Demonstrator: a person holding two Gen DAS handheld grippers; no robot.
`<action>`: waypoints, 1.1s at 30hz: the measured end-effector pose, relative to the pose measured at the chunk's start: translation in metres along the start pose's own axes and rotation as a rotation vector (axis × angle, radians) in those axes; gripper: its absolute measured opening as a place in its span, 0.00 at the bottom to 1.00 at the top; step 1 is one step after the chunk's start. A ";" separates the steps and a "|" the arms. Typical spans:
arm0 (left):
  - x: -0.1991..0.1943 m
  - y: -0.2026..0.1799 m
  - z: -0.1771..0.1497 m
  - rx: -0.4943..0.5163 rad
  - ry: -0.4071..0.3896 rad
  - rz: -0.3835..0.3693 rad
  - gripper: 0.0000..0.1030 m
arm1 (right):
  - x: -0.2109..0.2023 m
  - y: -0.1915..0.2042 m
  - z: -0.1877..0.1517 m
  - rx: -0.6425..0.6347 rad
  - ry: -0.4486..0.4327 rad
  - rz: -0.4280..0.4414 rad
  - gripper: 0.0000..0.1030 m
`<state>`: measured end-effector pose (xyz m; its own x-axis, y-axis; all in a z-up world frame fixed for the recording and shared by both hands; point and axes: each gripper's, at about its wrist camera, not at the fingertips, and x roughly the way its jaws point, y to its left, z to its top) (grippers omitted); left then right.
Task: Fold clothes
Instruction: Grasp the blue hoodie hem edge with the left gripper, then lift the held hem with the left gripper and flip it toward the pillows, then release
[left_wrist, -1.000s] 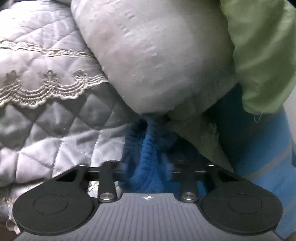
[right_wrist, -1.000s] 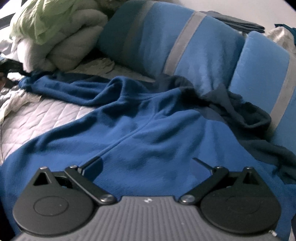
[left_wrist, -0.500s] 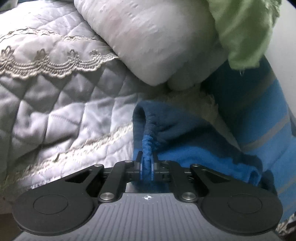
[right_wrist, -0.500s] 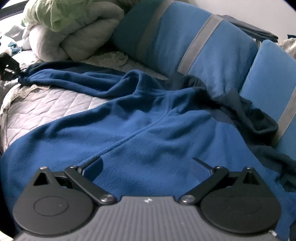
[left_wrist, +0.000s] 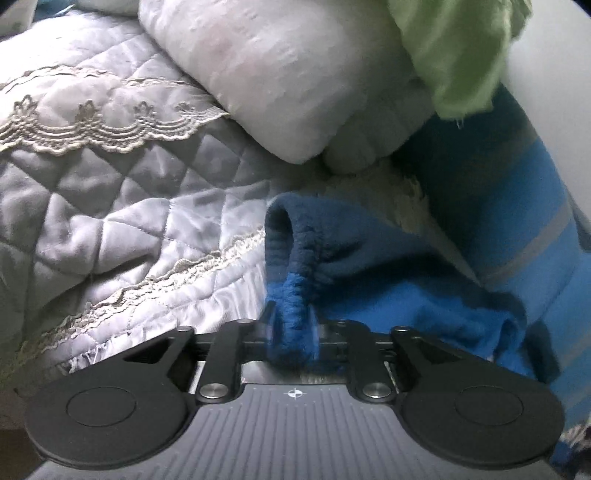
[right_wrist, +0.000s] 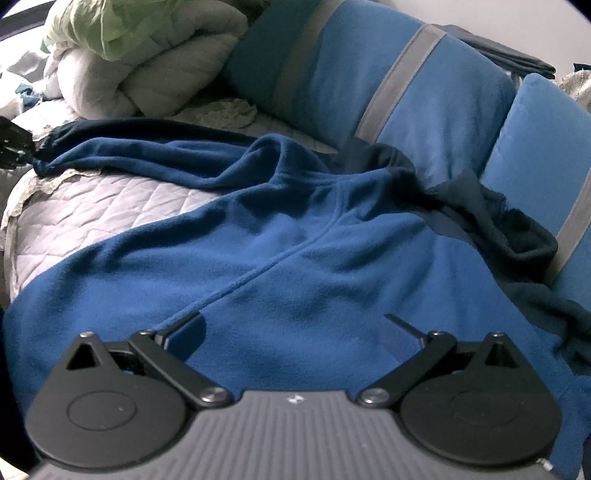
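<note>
Jaws of left gripper (left_wrist: 291, 325) still clamp the fleece cuff (left_wrist: 291, 295), drawn farther from the duvet (left_wrist: 288, 74); right gripper (right_wrist: 291, 325) gapes empty

The left gripper (left_wrist: 291, 325) has its fingers (left_wrist: 271, 317) drawn close together, clamped on the ribbed cuff of a blue fleece jacket (left_wrist: 295, 295); the linkage arms are folded inward. It also shows at the far left edge of the right wrist view, holding the sleeve end. The right gripper (right_wrist: 293, 328) has its fingers (right_wrist: 184, 326) spread wide apart, holding nothing, low over the jacket body.
</note>
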<state>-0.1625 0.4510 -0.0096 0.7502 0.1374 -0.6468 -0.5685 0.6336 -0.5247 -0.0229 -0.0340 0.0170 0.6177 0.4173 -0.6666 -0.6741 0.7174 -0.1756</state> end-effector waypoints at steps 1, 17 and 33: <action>-0.002 0.001 0.002 -0.020 -0.001 0.004 0.49 | -0.001 0.001 -0.001 -0.004 -0.002 0.000 1.00; 0.007 0.056 -0.024 -0.606 0.033 -0.312 0.60 | 0.000 -0.001 -0.002 0.018 0.010 0.010 1.00; -0.011 0.005 -0.009 -0.405 -0.071 -0.233 0.20 | 0.010 -0.001 0.003 0.048 0.000 0.027 1.00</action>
<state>-0.1765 0.4460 -0.0099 0.8868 0.0875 -0.4538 -0.4573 0.3082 -0.8342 -0.0145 -0.0285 0.0126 0.5997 0.4371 -0.6703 -0.6704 0.7318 -0.1225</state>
